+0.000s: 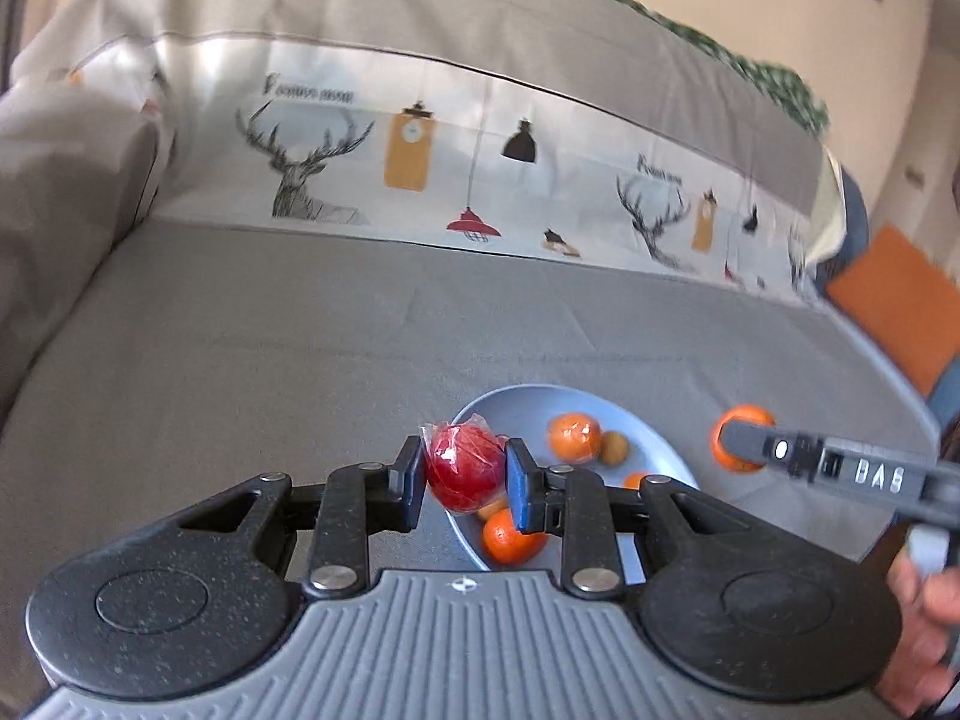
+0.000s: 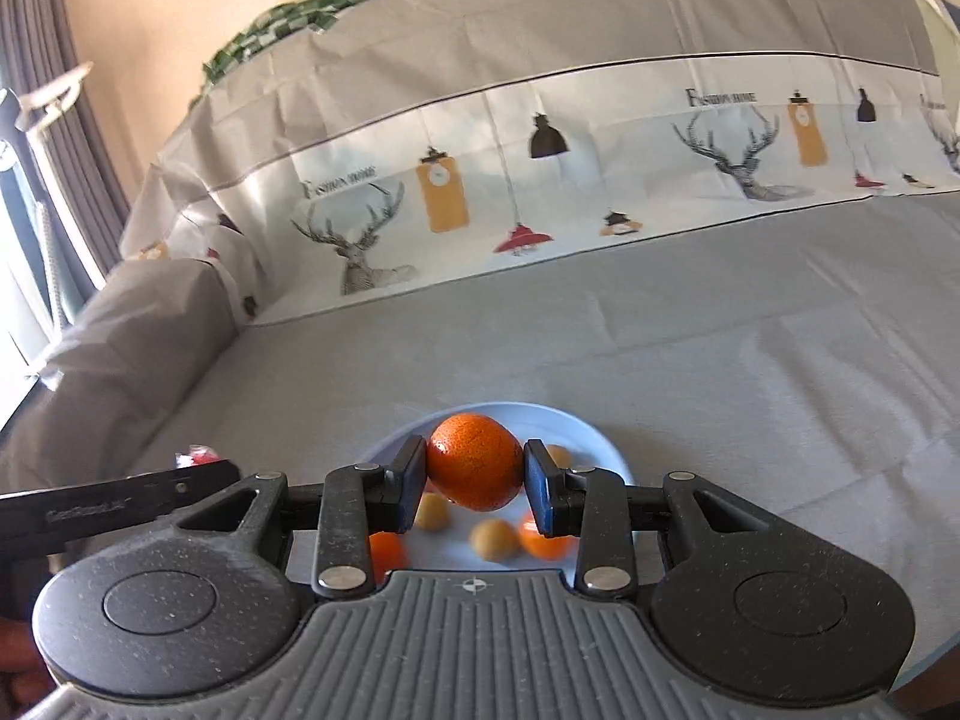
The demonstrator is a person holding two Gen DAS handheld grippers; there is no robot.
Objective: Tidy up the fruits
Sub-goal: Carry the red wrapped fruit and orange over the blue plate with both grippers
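Observation:
My left gripper (image 1: 463, 474) is shut on a red apple (image 1: 465, 468) wrapped in clear plastic, held above the left rim of a pale blue plate (image 1: 600, 405). The plate lies on a grey bed sheet and holds oranges (image 1: 574, 437) and small tan round fruits (image 1: 615, 448). My right gripper (image 2: 474, 471) is shut on an orange (image 2: 474, 461) over the same plate (image 2: 588, 432). In the left wrist view the right gripper (image 1: 744, 441) comes in from the right, with its orange (image 1: 729, 420) showing behind the finger. The wrapped apple (image 2: 201, 455) peeks above the left gripper's finger in the right wrist view.
The grey sheet (image 1: 240, 348) stretches around the plate. A rolled quilt with deer and lamp prints (image 1: 420, 156) runs along the far side. An orange cushion (image 1: 900, 300) lies at the right edge. A hand (image 1: 918, 636) holds the right gripper. Curtains (image 2: 36, 120) hang at the left.

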